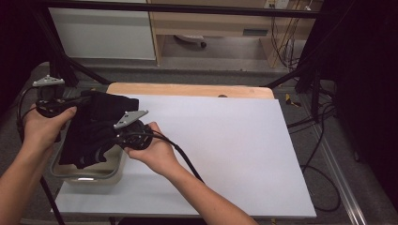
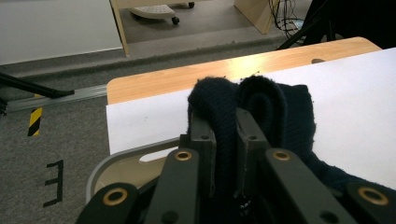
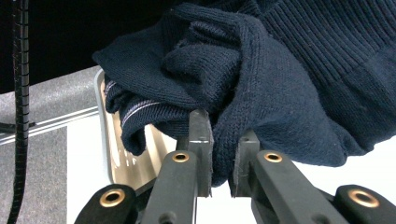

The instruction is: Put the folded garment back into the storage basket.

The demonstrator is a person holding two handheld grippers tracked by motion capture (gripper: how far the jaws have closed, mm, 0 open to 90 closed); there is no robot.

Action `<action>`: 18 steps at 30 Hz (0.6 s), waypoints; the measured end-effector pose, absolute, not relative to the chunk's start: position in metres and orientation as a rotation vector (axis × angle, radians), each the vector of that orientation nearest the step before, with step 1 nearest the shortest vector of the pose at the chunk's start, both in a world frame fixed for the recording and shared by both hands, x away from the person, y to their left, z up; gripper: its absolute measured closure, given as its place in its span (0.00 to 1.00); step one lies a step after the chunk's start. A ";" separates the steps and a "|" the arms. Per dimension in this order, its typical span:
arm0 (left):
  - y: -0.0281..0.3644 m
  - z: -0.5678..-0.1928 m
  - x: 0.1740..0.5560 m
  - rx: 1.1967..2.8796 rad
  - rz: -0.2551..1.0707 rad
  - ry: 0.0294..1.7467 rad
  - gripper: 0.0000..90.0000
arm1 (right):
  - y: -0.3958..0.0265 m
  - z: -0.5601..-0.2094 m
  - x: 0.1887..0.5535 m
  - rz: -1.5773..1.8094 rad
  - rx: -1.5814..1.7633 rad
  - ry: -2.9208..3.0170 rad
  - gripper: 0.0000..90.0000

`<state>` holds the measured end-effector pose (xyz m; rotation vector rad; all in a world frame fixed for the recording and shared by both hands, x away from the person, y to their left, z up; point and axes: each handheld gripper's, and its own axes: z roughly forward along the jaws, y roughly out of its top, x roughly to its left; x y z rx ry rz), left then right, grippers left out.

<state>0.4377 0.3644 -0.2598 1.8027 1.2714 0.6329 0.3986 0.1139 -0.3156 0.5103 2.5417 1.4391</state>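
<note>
A: Surface?
B: White sheet (image 1: 225, 150) over a wooden table (image 1: 187, 89); bare wood strip along the far edge, small dark hole in it. Grey bin (image 1: 89, 176) at the near left corner, on the sheet.

A: Sweater?
B: Dark navy knit sweater (image 1: 101, 124), bunched, lifted over the bin and the sheet's left edge. Lower folds hanging toward the bin's inside. A pale stripe on one fold in the right gripper view.

A: Left gripper?
B: Left gripper (image 2: 225, 140) at the far left, held in the left hand (image 1: 44, 126). Jaws narrow, clamped on a thick fold of knit; fabric bulging over both tips.

A: Right gripper?
B: Right gripper (image 3: 221, 158) near the bin's right rim, in the right hand (image 1: 157, 152). Jaws narrow too, pinching a fold of the knit from below. Cable trailing back along the forearm.

A: Room?
B: Grey carpet around the table, black frame struts at both sides, cables on the floor at right. White cabinet and a light wood desk beyond. Yellow-black tape on the floor.
</note>
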 end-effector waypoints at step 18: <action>0.379 -0.263 0.438 1.804 0.648 1.297 0.90 | 0.131 -0.323 0.401 1.453 0.516 2.543 0.92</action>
